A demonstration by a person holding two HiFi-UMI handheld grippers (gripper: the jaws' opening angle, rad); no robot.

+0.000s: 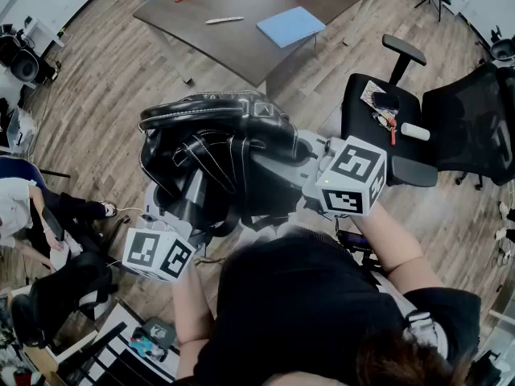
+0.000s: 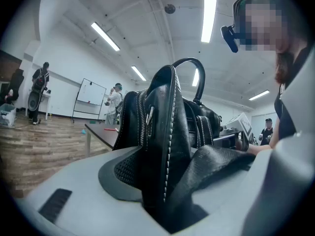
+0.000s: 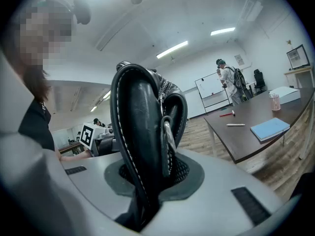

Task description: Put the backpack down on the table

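- Backpack [image 1: 213, 147] destination: table [image 1: 241, 47], dark top, well ahead across open floor. The load could be released short of it, or set on the edge and slide off.
- Office chair [image 1: 471, 119]: stands right of the path. A hanging strap could snag on its armrest.
- Backpack proper: black, white-stitched, held in the air between both grippers, well apart from the table. The soft body sags, so it may swing or fold over when lowered.
- Left gripper [image 2: 165, 181]: jaws clamped on a stitched panel edge and a webbing strap. Slack webbing could creep out under the weight.
- Right gripper [image 3: 147, 181]: jaws pinched on a narrow stitched edge beside a zip pull. This thin hold is judged the likelier to slip, tipping the bag.
- Blue notebook [image 1: 291, 25]: lies on the table's near corner. The bag could land on it or push it off.
- Pens [image 1: 224, 20]: loose on the tabletop. They may roll if knocked.
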